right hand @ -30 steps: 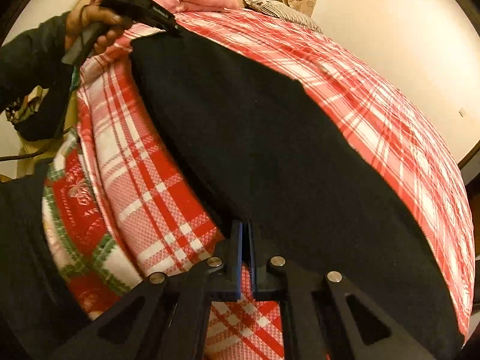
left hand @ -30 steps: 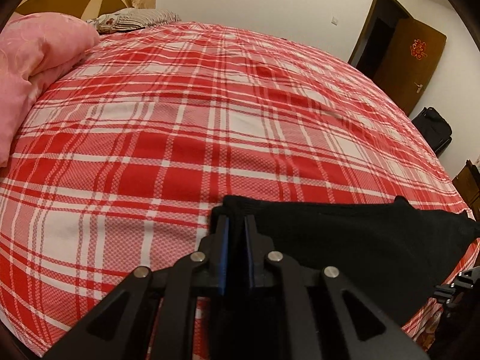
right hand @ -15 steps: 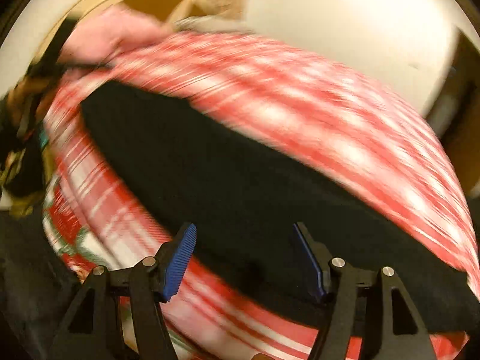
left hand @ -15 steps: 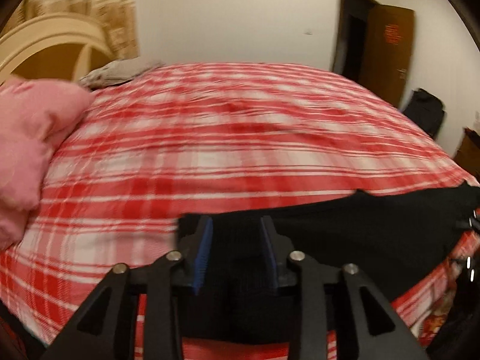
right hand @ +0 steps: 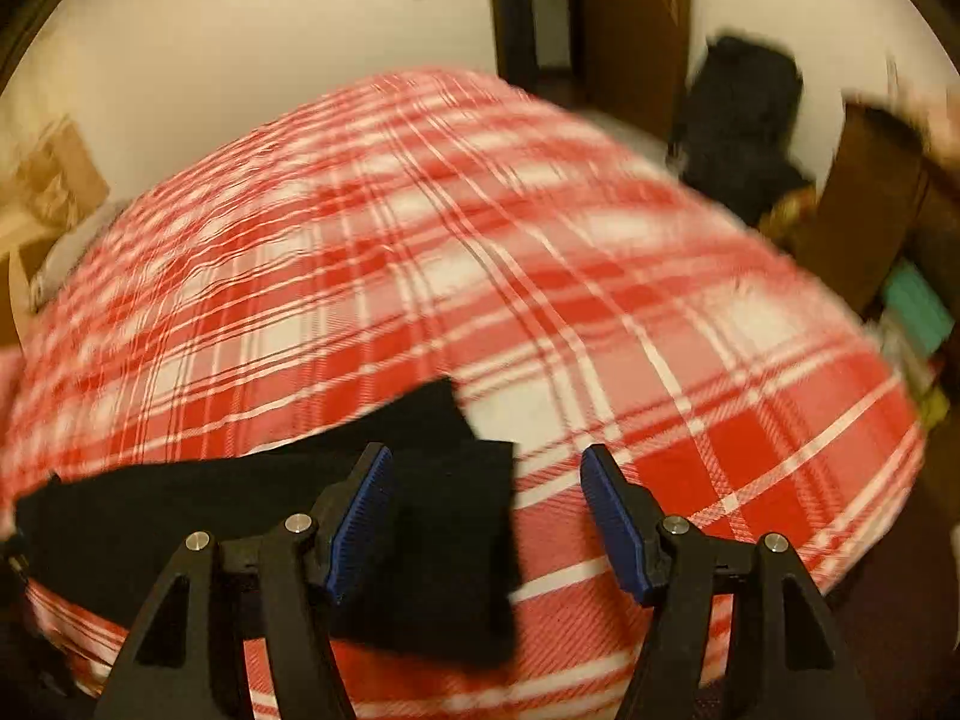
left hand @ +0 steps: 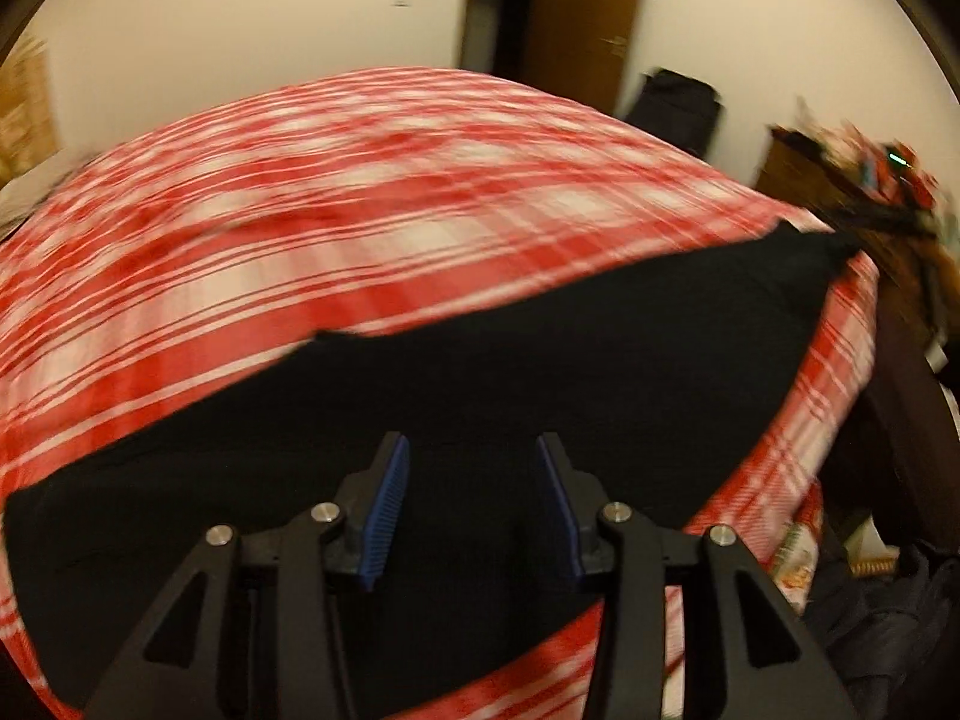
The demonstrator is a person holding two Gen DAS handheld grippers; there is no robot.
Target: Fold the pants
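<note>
The pants (left hand: 540,372) are laid along the near edge of the bed (left hand: 360,192), a door (left hand: 591,18) standing behind.

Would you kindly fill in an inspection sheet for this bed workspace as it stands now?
Surface: bed with red plaid cover.
Job's things: black pants lying flat along the near edge.
Clutter: nothing seen on the cover.
Grippers: left gripper over the pants, jaws opening, gripping nothing; right gripper open over the pants' end, holding nothing.
Cables: nothing seen.
Surroundings: brown door, dark bag by the wall; views motion-blurred.
</note>
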